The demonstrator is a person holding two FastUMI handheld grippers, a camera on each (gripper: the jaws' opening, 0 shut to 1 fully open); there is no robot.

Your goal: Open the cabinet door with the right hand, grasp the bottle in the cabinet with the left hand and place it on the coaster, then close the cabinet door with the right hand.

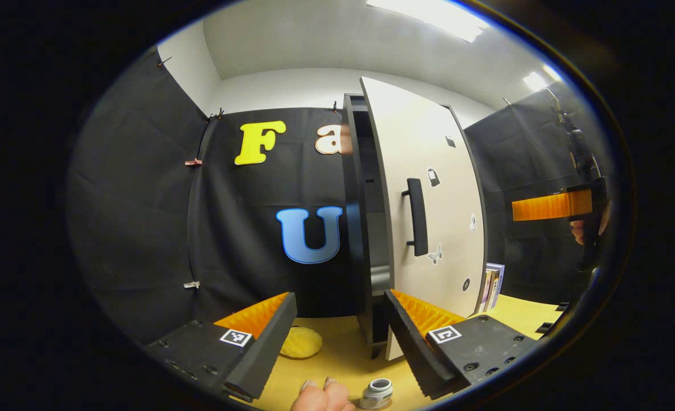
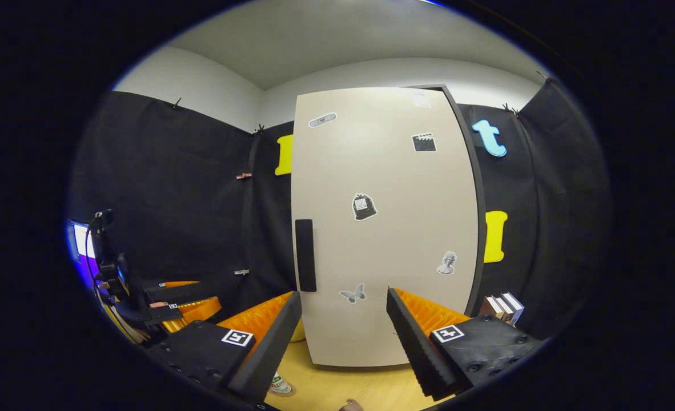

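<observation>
Both tools gape empty before the ajar cabinet door [image 2: 383,228], books [image 2: 503,307] beside it.

Black cloth [image 1: 143,217] hangs along the booth's sides, clipped at the seams, under white walls [image 2: 200,85] and a white ceiling [image 1: 314,40]. Bright light panels [image 1: 429,17] glow at the upper right (left gripper view). A wooden tabletop [image 1: 343,348] spans the bottom, with books [image 2: 503,308] at the lower right.

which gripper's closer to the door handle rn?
Probably left. The left gripper faces the ajar door's edge, with the handle just up and right of it. The right gripper faces the door front from farther back, handle up-left.
</observation>
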